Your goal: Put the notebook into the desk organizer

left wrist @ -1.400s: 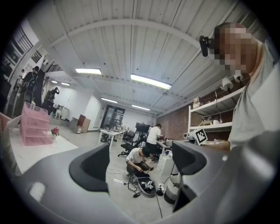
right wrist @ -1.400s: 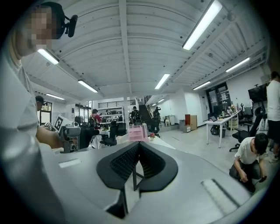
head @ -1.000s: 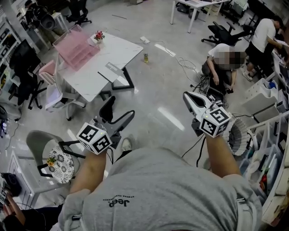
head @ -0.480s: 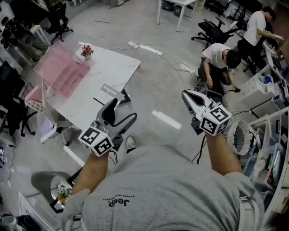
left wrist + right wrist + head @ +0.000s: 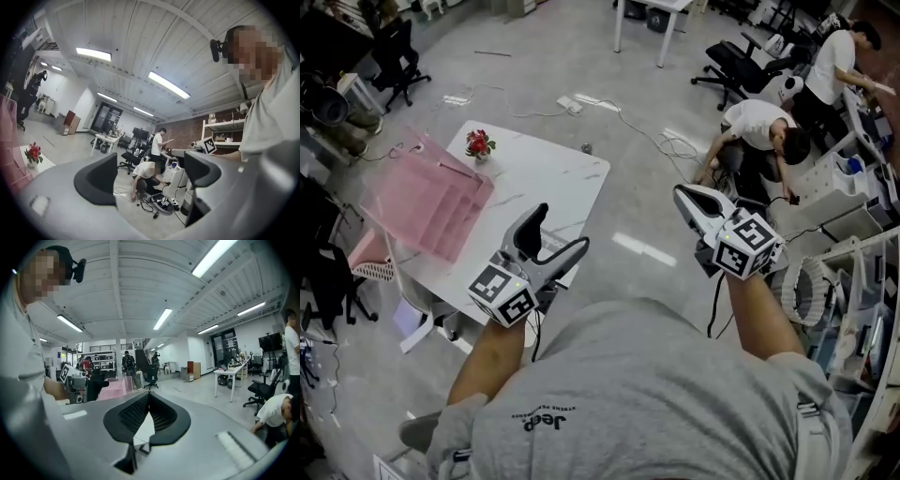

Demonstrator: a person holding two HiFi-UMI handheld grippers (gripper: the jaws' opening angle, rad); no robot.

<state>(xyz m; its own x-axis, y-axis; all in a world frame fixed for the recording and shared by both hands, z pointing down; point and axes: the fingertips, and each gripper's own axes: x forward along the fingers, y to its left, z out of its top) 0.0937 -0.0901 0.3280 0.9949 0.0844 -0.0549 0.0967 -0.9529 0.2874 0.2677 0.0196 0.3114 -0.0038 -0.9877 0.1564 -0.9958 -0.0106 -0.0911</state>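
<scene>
The notebook is not something I can pick out for certain right now. A second ago a flat grey strip lay near the table's near edge, and that spot is now behind my left gripper, so that is only my guess at where it is.

What has changed is my position. Over the last second the white table has slid from the far left toward the middle of the head view and come nearer. The pink desk organizer on its left end came with it. Both grippers have kept their pose in front of me.

The left gripper's jaws stand wide apart with only the room between them. The right gripper has its pads pressed together on nothing. I judge this is still the approach, with no grasp begun.

The table is white and faintly marbled. A small potted flower stands at its far corner, just beside the organizer.

Around it is a grey concrete floor strewn with cables. Office chairs sit at the far left and far right, and shelving runs along the right edge. At the far right one person crouches and another stands.
</scene>
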